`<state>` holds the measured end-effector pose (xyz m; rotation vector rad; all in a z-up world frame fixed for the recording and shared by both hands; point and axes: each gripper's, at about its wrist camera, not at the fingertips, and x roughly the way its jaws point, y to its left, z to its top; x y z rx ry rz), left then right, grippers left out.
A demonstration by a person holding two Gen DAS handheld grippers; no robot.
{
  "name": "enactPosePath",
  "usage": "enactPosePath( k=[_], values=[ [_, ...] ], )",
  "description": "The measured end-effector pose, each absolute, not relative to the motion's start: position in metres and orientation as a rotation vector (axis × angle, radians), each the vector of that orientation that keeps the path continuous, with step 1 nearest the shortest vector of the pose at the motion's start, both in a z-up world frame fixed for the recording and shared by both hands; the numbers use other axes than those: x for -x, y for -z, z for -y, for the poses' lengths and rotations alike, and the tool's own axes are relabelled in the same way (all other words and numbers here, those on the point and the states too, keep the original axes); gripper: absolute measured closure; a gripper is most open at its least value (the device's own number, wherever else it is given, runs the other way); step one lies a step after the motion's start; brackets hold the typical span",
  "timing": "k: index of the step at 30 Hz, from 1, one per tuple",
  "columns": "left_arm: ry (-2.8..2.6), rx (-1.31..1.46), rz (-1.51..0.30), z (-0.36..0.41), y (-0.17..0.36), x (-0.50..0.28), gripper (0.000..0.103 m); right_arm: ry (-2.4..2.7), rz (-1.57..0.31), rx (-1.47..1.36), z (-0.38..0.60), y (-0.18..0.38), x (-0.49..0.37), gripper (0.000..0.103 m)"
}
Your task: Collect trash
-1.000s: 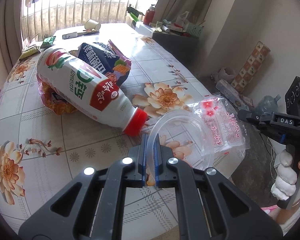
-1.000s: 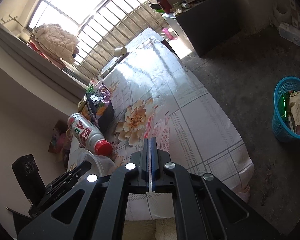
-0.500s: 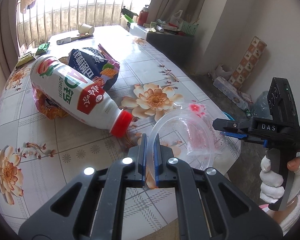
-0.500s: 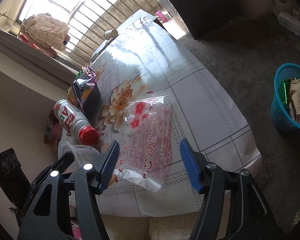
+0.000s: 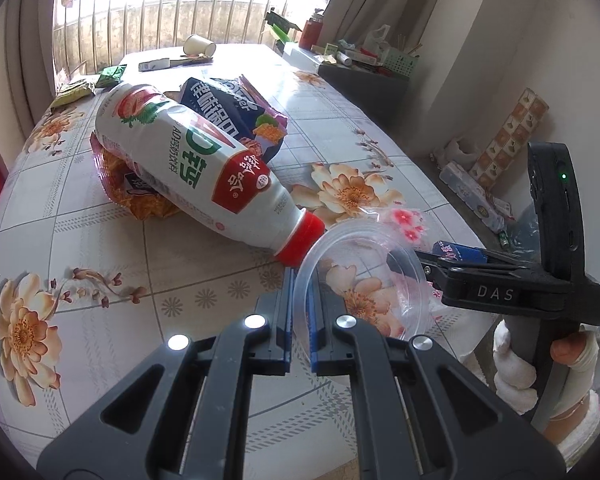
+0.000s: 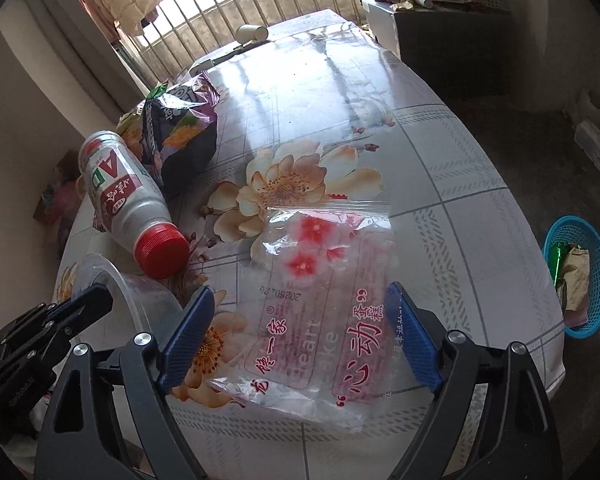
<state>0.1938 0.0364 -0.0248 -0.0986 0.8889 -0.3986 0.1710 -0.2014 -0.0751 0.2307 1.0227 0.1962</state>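
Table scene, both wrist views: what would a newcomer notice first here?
The big white drink bottle with the red cap, lying on its side on snack bags at mid-table. Next, the clear plastic bowl whose rim the left tool pinches, beside that cap. Then the clear flower-printed bag lying flat between the right tool's wide-open fingers.
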Motion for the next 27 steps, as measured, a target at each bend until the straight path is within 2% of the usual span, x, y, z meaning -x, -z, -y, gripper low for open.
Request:
enactPosePath(
  k=[6, 10, 14, 17, 21, 24, 27],
  values=[
    [0.365, 0.132, -0.879, -0.058, 0.024, -0.194, 0.098, -0.175, -1.024, -0.139, 0.189, 0.074, -0.171, 0.010],
    [0.342, 0.150, -0.875, -0.072, 0.023, -0.195, 0.098, -0.149, -1.014, -0.050, 0.178, 0.076, -0.168, 0.010],
    [0.331, 0.161, -0.865, -0.080, 0.022, -0.195, 0.098, -0.097, -0.995, 0.011, 0.177, 0.075, -0.157, 0.025],
    [0.331, 0.165, -0.861, -0.083, 0.021, -0.195, 0.098, -0.075, -0.991, -0.004, 0.186, 0.072, -0.151, 0.042],
    [0.340, 0.167, -0.859, -0.079, 0.020, -0.195, 0.098, -0.078, -1.000, -0.086, 0.205, 0.070, -0.149, 0.058],
    [0.352, 0.161, -0.858, -0.073, 0.018, -0.193, 0.098, -0.106, -1.006, -0.184, 0.220, 0.069, -0.147, 0.064],
    [0.371, 0.143, -0.856, -0.062, 0.014, -0.192, 0.098, -0.123, -0.991, -0.270, 0.237, 0.066, -0.141, 0.065]
  ],
)
